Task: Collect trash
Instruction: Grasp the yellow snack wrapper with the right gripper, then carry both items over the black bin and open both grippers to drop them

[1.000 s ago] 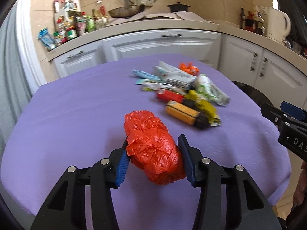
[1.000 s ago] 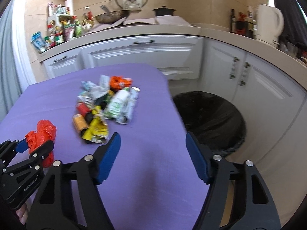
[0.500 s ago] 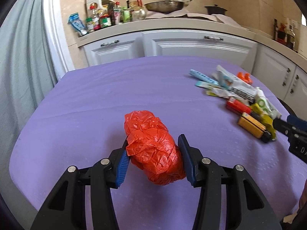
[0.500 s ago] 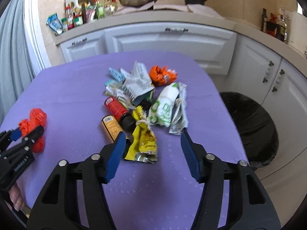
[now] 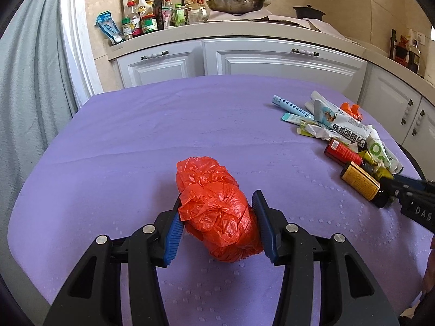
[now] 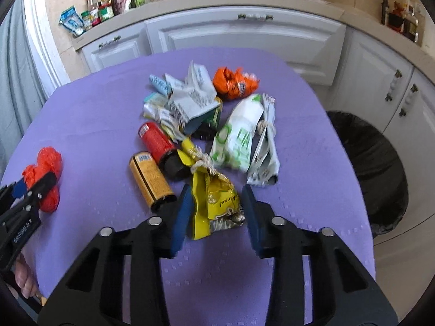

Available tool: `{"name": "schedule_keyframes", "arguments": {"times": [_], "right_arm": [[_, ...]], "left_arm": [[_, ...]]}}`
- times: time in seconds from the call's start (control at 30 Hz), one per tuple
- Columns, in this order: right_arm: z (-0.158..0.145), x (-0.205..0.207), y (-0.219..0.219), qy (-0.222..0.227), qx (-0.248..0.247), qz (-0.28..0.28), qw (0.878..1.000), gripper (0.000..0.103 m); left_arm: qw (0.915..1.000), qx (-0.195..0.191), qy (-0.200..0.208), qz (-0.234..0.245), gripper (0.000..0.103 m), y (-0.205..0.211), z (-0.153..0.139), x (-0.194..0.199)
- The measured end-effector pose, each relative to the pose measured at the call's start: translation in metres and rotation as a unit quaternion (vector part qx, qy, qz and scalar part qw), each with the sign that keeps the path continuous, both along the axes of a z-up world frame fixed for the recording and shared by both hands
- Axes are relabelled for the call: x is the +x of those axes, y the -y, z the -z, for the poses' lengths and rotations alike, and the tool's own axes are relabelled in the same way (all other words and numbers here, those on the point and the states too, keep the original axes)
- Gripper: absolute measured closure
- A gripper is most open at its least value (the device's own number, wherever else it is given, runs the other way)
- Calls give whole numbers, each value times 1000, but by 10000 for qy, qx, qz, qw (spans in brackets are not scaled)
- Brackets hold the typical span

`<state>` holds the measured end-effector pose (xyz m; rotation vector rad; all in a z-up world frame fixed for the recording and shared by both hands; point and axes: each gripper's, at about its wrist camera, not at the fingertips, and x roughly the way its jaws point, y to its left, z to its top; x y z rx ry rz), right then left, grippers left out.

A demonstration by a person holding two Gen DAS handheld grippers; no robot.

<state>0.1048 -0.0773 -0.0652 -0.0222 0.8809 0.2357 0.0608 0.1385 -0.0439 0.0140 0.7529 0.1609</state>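
Observation:
My left gripper (image 5: 217, 218) is shut on a crumpled red plastic bag (image 5: 217, 212) and holds it over the purple table (image 5: 136, 135). The bag also shows at the left of the right wrist view (image 6: 43, 174). My right gripper (image 6: 214, 212) is open, with its jaws on either side of a yellow snack wrapper (image 6: 214, 201) at the near end of the trash pile. The pile holds a yellow can (image 6: 151, 182), a red can (image 6: 157, 142), a green-and-white packet (image 6: 236, 138), an orange wrapper (image 6: 233, 82) and white paper packaging (image 6: 190, 95).
A black-lined trash bin (image 6: 372, 168) stands on the floor to the right of the table. White kitchen cabinets (image 5: 272, 59) run behind, with bottles and jars (image 5: 152, 19) on the counter. A grey curtain (image 5: 24, 81) hangs at the left.
My right gripper has swung left from the bin and down to the pile, and its jaws have narrowed around the yellow wrapper. My left gripper has turned left, still holding the red bag.

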Motion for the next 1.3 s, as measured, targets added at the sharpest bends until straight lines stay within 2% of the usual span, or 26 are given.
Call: {"name": "schedule_keyframes", "arguments": {"times": [0.5, 0.6, 0.7, 0.8, 0.87, 0.9, 0.93, 1.3], "right_arm": [[0, -22, -3, 296, -231, -144, 9992, 72], [1, -24, -5, 301, -352, -250, 9986, 68], [1, -21, -3, 321, -331, -236, 9987, 43], [4, -14, -3, 190, -319, -253, 9990, 44], [7, -9, -3, 79, -280, -267, 9992, 50], [8, -9, -4, 127, -348, -244, 9990, 62], [7, -9, -4, 157, -420, -259, 9987, 68], [1, -27, 4, 274, -246, -233, 9991, 71]], "left_arm": [[9999, 4, -38, 110, 54, 10, 3, 1], [9999, 34, -42, 124, 54, 13, 3, 0], [9999, 39, -39, 116, 54, 13, 3, 1], [9999, 30, -50, 92, 54, 12, 3, 0], [10000, 29, -60, 69, 54, 11, 3, 2], [10000, 26, -56, 62, 54, 11, 3, 2], [10000, 23, -50, 62, 54, 11, 2, 3], [9998, 6, 35, 200, 54, 23, -4, -2]]}}
